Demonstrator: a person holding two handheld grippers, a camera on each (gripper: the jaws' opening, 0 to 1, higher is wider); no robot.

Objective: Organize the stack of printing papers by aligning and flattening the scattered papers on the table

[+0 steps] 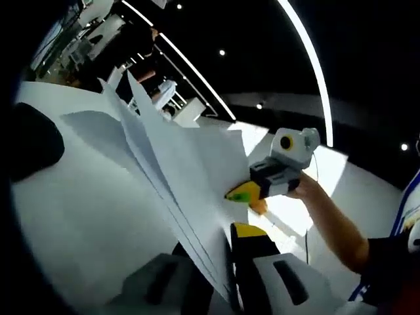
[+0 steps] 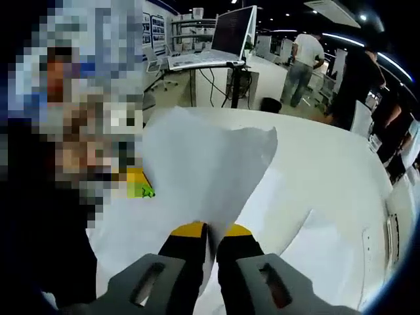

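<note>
Both grippers, left and right, are pinching papers at frame bottom; advise lowering evenly onto table.

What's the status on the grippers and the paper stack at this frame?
Left gripper shut on the paper stack, sheets fanned, held edge-up. Right gripper shut on the same papers. White table below; nothing blocking. People stand behind the table.
</note>
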